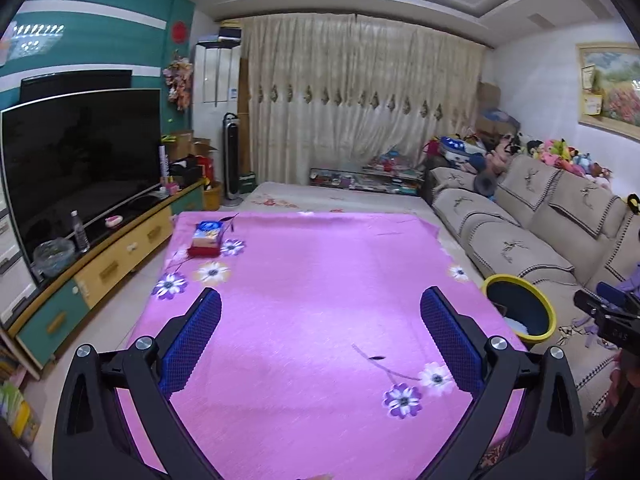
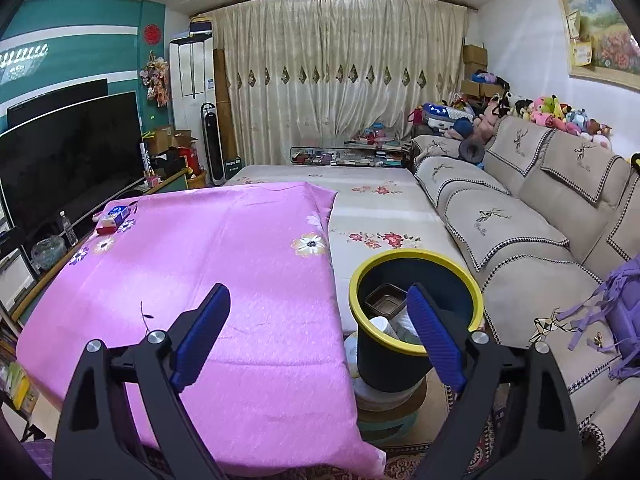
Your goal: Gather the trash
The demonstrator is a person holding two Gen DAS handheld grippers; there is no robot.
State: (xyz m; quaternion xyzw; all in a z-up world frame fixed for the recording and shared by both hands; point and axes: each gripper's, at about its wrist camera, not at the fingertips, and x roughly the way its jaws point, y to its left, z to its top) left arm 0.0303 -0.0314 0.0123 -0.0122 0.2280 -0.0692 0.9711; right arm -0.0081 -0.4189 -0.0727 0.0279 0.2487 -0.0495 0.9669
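Note:
A dark bin with a yellow rim (image 2: 416, 300) stands on a stool at the right edge of the table, and it also shows at the right as the bin (image 1: 520, 308). Inside it lie a brown square tray (image 2: 386, 300) and white cups and paper (image 2: 384, 326). My right gripper (image 2: 320, 332) hangs open over the table's right edge, its right finger in front of the bin's mouth, nothing between the pads. My left gripper (image 1: 320, 344) is wide open above the pink flowered tablecloth (image 1: 312, 288), holding nothing. A blue and red box (image 1: 207, 238) lies at the far left corner, seen too as the box (image 2: 113, 218).
A beige sofa (image 2: 520, 208) runs along the right, with a purple bag (image 2: 624, 312) on it. A TV (image 1: 80, 156) on a low cabinet (image 1: 104, 264) lines the left, with a bottle (image 1: 80, 230) and a glass bowl (image 1: 52, 254). Another cloth-covered surface (image 2: 372, 200) lies beyond.

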